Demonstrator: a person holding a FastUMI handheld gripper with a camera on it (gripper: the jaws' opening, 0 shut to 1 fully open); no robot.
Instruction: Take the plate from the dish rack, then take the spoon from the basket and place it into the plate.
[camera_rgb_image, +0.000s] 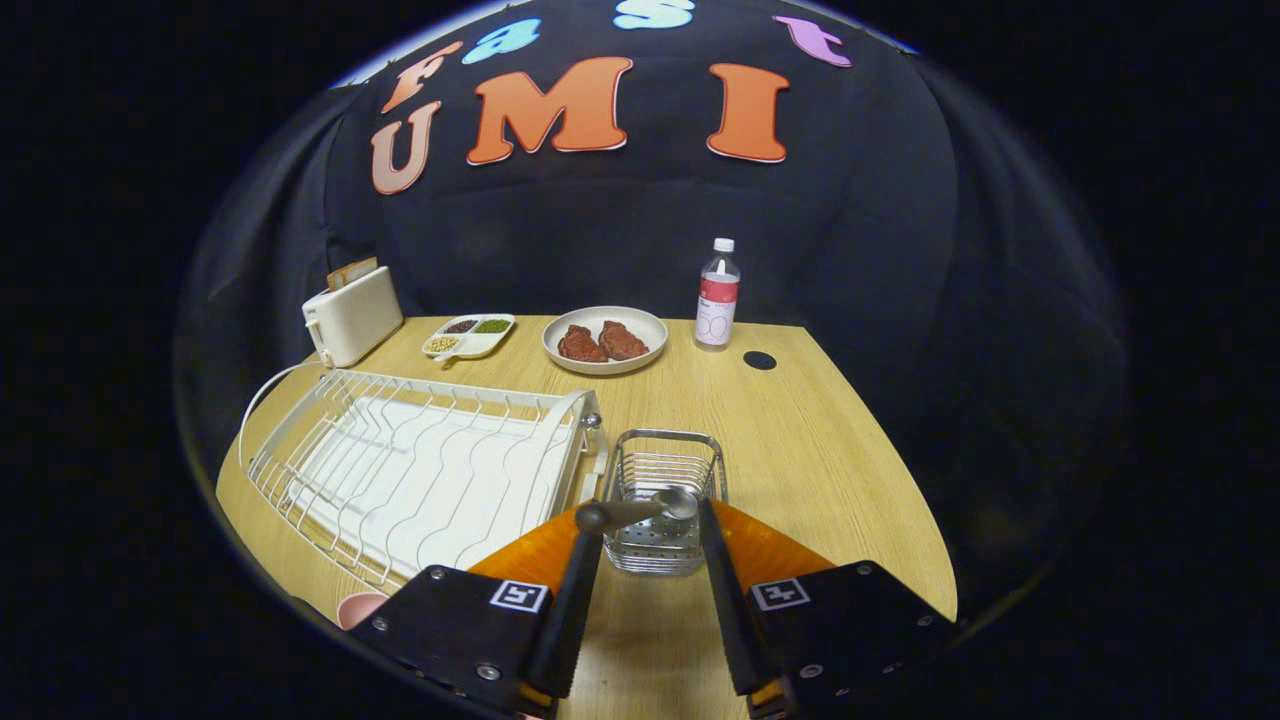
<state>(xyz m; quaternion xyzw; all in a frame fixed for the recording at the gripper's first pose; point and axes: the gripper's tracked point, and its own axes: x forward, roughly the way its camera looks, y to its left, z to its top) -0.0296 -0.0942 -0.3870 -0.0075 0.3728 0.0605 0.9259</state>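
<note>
One spoon (640, 511) lies across the basket (662, 500) rim just beside the dish rack (420, 470), our hand-held gripper (650, 520) spread wide around it, unclenched; closing off-centre could tip it onto the bench (820, 450).

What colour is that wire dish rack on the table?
White, seen clearly in the gripper view: the dish rack sits beside the basket.

A white toaster (352, 314) stands at the far left of a wooden table (820, 450), beside a divided tray of beans (468, 336). A dish of two red meat pieces (605, 340) sits at centre, a capped bottle (717, 296) to its right.
</note>
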